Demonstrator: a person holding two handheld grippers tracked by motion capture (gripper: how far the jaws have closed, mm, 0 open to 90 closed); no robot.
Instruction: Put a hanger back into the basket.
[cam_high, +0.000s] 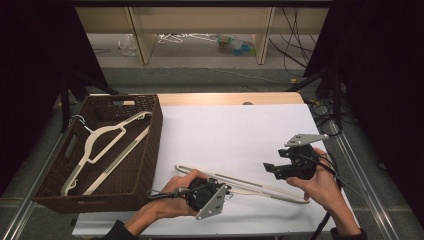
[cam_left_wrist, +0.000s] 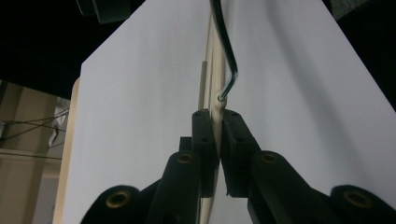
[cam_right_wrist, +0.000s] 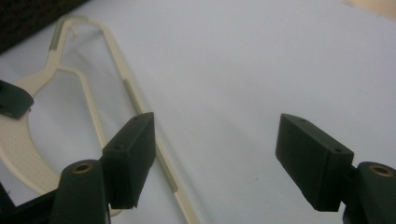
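Observation:
A cream plastic hanger (cam_high: 250, 186) with a metal hook (cam_left_wrist: 229, 70) lies flat on the white tabletop (cam_high: 235, 130) near its front edge. My left gripper (cam_high: 225, 190) is shut on the hanger; in the left gripper view the jaws (cam_left_wrist: 217, 126) pinch its thin body just below the hook. My right gripper (cam_high: 272, 170) hovers over the hanger's right part, raised off the table. In the right gripper view its jaws (cam_right_wrist: 215, 154) stand wide open over bare tabletop, and the hanger (cam_right_wrist: 126, 88) runs beside the left jaw.
A dark woven basket (cam_high: 155, 140) stands at the table's left with another white hanger (cam_high: 107, 142) lying inside. Beyond the far edge is a wooden shelf unit (cam_high: 200, 40) with clutter on the floor. Cables (cam_high: 325, 117) hang at the right.

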